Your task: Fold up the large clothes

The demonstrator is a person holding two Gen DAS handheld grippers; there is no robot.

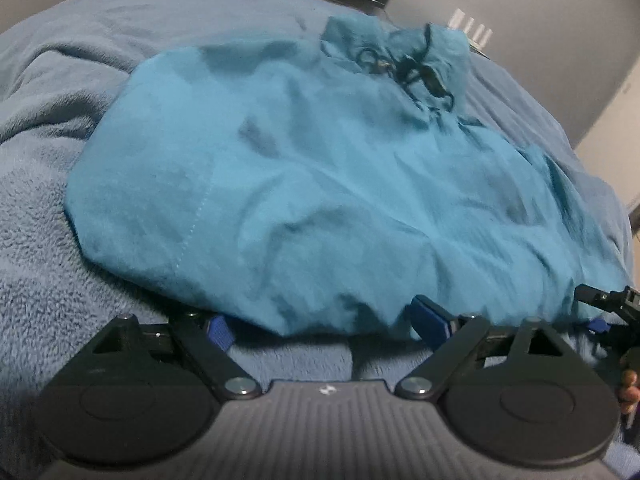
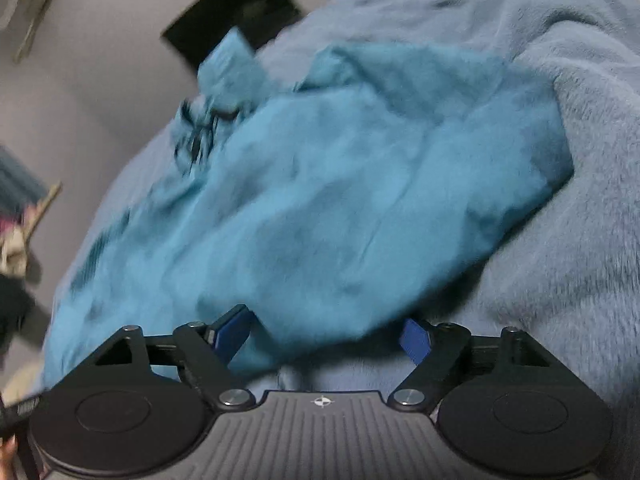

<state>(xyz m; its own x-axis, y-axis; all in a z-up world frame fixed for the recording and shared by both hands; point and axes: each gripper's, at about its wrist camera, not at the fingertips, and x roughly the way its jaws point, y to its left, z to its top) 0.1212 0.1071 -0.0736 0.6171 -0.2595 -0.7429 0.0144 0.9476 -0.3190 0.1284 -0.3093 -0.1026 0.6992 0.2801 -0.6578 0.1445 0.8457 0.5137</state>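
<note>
A teal garment (image 1: 320, 184) lies folded and rumpled on a blue fleece blanket (image 1: 60, 280), with black drawstrings (image 1: 404, 68) at its far collar end. My left gripper (image 1: 324, 326) is open, its blue pads (image 1: 218, 332) wide apart at the garment's near edge and not pressing on it. The right gripper's tip (image 1: 608, 308) shows at the right edge of this view. In the right wrist view the garment (image 2: 320, 200) looks blurred, and its near edge reaches in between my right gripper's (image 2: 325, 336) fingers. That gripper is open too, its blue pads (image 2: 416, 340) clear of the cloth.
The blanket (image 2: 580, 280) bunches into thick folds around the garment. Behind it are a grey wall and a dark rectangular object (image 2: 232, 12). Blurred clutter (image 2: 16, 240) sits at the left. A person's fingertips (image 1: 628, 384) show at the right edge.
</note>
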